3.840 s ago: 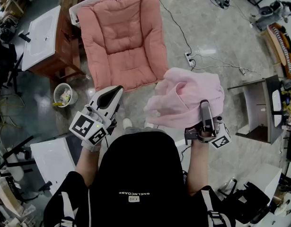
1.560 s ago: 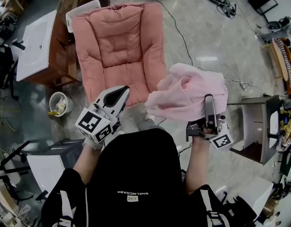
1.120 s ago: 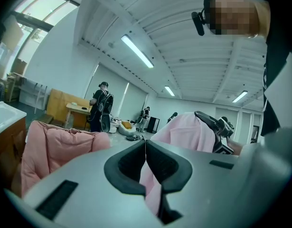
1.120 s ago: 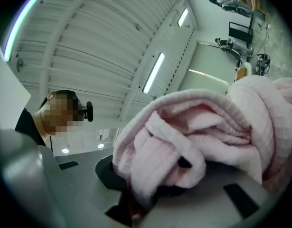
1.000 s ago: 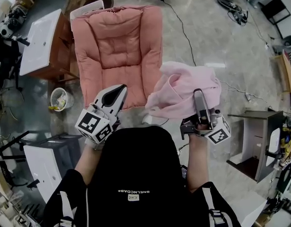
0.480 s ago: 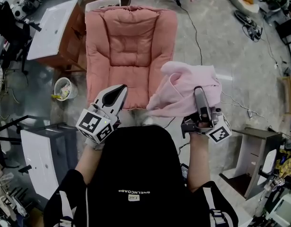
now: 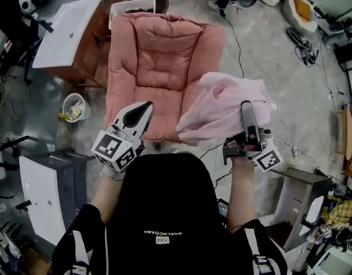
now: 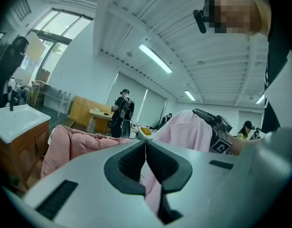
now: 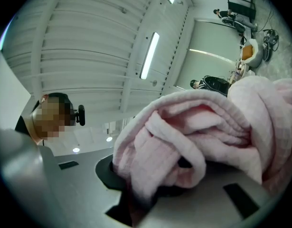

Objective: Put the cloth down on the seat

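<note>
Right gripper view shows the jaws of the right gripper (image 9: 148,186) closed on a bunched pink cloth (image 9: 198,127), which fills the gap between the pads and spills over them. In the left gripper view, the left gripper (image 8: 146,146) has its jaws pressed together with nothing between them. Seen from the head view, the cloth is held up and appears over the right front edge of the seat (image 7: 155,99) of the pink armchair (image 7: 164,39). A waste basket (image 7: 73,106) stands on the floor left of the armchair.
</note>
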The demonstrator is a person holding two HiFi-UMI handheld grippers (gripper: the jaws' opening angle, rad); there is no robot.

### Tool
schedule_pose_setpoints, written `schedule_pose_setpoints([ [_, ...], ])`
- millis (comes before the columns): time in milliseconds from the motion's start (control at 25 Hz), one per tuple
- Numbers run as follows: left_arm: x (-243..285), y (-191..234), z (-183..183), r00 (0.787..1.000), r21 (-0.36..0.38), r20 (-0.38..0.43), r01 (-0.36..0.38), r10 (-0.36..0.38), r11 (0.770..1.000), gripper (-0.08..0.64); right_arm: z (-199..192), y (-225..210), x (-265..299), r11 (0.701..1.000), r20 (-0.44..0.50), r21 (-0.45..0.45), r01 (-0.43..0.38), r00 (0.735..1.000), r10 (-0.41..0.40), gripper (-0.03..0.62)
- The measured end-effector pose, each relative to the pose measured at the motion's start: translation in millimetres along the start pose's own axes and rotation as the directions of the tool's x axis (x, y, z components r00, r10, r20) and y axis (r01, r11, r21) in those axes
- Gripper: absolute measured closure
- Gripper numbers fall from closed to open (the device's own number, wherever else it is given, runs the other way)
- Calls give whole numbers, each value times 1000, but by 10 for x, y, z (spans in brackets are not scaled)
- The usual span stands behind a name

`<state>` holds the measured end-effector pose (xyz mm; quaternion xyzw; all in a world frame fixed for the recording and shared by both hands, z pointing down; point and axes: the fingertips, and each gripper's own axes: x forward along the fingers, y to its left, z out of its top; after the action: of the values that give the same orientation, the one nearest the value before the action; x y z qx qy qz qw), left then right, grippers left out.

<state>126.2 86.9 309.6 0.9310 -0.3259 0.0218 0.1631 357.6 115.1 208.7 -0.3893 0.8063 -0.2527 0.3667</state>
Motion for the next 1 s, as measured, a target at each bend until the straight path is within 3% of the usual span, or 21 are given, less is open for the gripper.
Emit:
schedule_pose_setpoints([
  [520, 59, 981, 175, 998, -44, 6, -63, 63, 997, 545, -101, -639, 1164, 999, -51, -15, 32, 998, -33, 471],
  [1000, -180, 1881, 61, 986, -108, -39, -168, 164, 980, 545, -893, -1536, 1865, 990, -212, -5, 139, 968, -137, 471],
])
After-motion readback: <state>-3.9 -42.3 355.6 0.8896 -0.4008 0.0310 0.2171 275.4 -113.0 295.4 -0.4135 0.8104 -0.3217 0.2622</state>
